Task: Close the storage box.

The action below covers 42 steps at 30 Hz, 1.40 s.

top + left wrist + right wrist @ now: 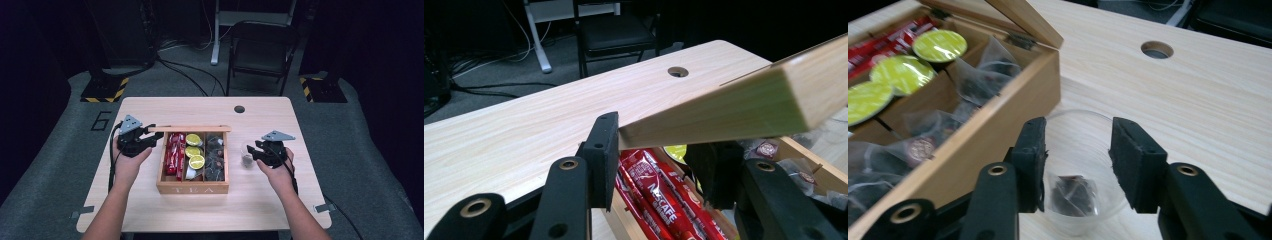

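Lid [744, 105] of the wooden tea box [192, 187] sits clamped between my left gripper's [659, 160] jaws, held up at a slant with its free edge running away past the far pad. Below those jaws I see red coffee sticks [659, 200] lying in the compartment nearest that gripper.

My right gripper [1075, 160] has its jaws parted, with no pad pressing on anything. Between them, a little lower, stands a clear plastic cup [1083, 150] on the table [1198, 100], just beside the box's outer wall. A tea bag [1073, 195] lies in the bottom of the cup, closer to the jaw on the box side, and neither pad touches it.

Beyond that same jaw I look into the box: tea bags [978, 75] fill the nearest compartment and green-topped capsules [903, 75] the middle one.

From above, my left gripper [150, 137] is at the box's far corner on its own side, and my right gripper [252, 152] hangs over the cup [246, 156].
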### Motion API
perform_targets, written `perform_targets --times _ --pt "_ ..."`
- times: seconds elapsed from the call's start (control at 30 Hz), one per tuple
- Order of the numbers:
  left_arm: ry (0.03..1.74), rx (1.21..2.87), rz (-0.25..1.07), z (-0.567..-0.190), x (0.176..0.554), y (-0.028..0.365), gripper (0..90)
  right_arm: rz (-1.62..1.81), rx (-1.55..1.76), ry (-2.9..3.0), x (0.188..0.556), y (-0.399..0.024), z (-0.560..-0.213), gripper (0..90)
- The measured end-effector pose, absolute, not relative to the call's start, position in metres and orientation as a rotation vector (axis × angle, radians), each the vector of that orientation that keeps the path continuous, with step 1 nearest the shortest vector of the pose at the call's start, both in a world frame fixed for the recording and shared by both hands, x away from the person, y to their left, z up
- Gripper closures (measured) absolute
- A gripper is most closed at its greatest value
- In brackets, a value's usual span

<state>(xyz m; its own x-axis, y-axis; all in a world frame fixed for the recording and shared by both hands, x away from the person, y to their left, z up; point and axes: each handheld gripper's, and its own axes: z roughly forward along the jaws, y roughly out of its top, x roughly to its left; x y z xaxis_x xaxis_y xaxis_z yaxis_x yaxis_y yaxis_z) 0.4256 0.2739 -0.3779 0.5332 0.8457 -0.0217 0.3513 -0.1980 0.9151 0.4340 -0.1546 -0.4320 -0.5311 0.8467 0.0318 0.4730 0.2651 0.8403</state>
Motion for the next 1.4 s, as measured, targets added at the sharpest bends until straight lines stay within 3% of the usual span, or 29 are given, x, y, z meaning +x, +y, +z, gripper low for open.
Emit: perform_targets --times 1.4 --pt "0.973 1.764 0.632 -0.368 0.416 0.275 56.7 1.333 0.967 2.139 0.432 -0.090 -0.364 53.3"
